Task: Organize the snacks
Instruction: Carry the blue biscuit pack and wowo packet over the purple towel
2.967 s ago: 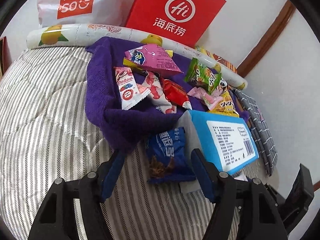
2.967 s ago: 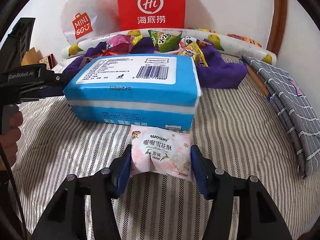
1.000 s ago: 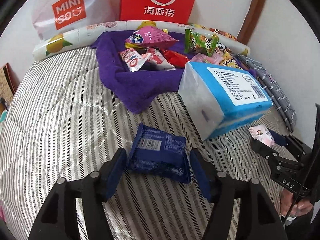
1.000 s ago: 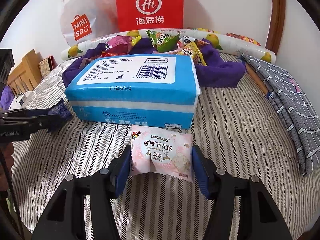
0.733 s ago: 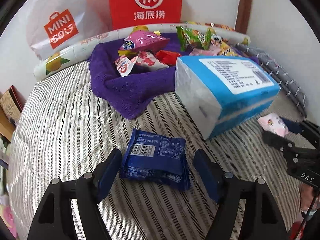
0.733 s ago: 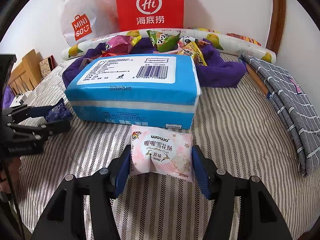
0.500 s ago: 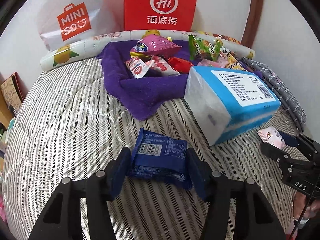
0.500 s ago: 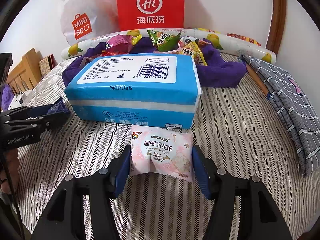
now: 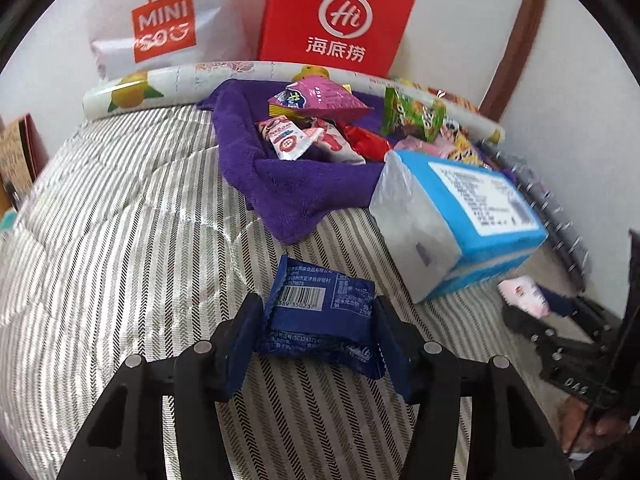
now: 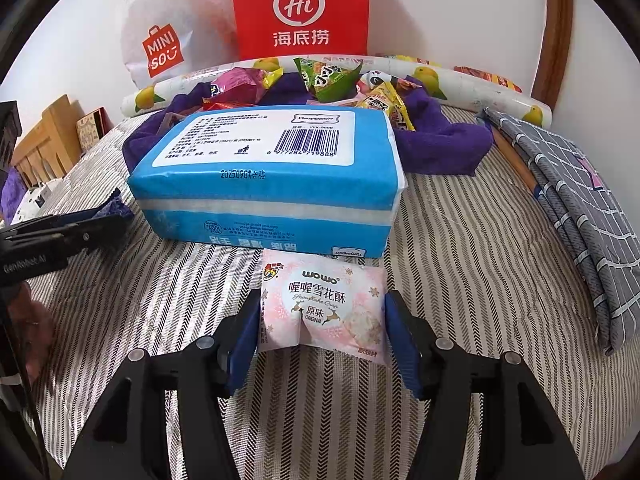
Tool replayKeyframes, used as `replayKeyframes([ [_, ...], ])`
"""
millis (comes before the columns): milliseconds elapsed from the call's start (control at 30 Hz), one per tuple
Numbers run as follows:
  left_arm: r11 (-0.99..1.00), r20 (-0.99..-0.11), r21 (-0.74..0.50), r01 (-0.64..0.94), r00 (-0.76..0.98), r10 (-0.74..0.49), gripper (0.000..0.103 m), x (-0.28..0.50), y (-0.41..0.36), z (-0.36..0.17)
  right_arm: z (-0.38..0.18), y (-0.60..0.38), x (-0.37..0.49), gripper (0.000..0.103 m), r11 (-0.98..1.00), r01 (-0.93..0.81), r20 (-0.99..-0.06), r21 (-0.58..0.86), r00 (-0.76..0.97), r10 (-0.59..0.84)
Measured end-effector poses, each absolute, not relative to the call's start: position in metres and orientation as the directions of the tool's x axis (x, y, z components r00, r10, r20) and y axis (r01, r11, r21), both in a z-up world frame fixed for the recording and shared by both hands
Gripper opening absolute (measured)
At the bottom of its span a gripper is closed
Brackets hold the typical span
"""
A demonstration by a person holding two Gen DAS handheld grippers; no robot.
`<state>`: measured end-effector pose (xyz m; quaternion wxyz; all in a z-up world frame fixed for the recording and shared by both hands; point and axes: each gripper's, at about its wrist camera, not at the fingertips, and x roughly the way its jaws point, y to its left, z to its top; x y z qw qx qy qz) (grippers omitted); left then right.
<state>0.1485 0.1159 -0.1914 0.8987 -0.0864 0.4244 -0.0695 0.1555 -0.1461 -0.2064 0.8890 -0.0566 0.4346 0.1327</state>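
Observation:
A dark blue snack packet (image 9: 316, 292) sits barcode side up between the pads of my left gripper (image 9: 316, 309), just above the striped quilt. Both pads touch it while the jaws are opening slightly. My right gripper (image 10: 323, 308) is shut on a pink snack packet (image 10: 320, 292), right in front of a blue tissue pack (image 10: 264, 176). The right wrist view shows the left gripper (image 10: 80, 232) low at the left. In the left wrist view, the right gripper (image 9: 540, 320) shows at the far right. Several more snacks lie on a purple towel (image 9: 304, 184) behind.
A red paper bag (image 9: 336, 20) and a white shopping bag (image 9: 164, 28) stand against the wall behind a rolled lemon-print mat (image 9: 160, 84). A grey checked cloth (image 10: 568, 184) lies along the bed's right edge. A wooden frame (image 10: 44, 140) is at the left.
My left gripper drew back from the towel with the blue packet, widened briefly, then closed on the packet again. The right gripper has kept still with the pink packet.

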Motion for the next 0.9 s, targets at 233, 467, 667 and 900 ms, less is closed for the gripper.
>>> replayKeyframes([
  [233, 0.984, -0.763, -0.169, 0.049, 0.626, -0.161, 0.056, 0.150, 0.109, -0.192, -0.207, -0.147, 0.155, 0.060, 0.959, -0.283, -0.786, 0.016, 0.589, 0.187],
  [467, 0.988, -0.767, -0.149, 0.051, 0.624, -0.148, 0.056, 0.151, 0.105, -0.193, -0.207, -0.147, 0.156, 0.061, 0.959, -0.284, -0.786, 0.021, 0.588, 0.191],
  [667, 0.990, -0.771, -0.130, 0.050, 0.623, -0.133, 0.056, 0.150, 0.101, -0.193, -0.207, -0.148, 0.157, 0.063, 0.957, -0.289, -0.787, 0.035, 0.582, 0.205],
  [900, 0.982, -0.757, -0.188, 0.015, 0.635, -0.155, 0.048, 0.147, 0.113, -0.192, -0.206, -0.149, 0.156, 0.059, 0.957, -0.287, -0.785, 0.030, 0.587, 0.201],
])
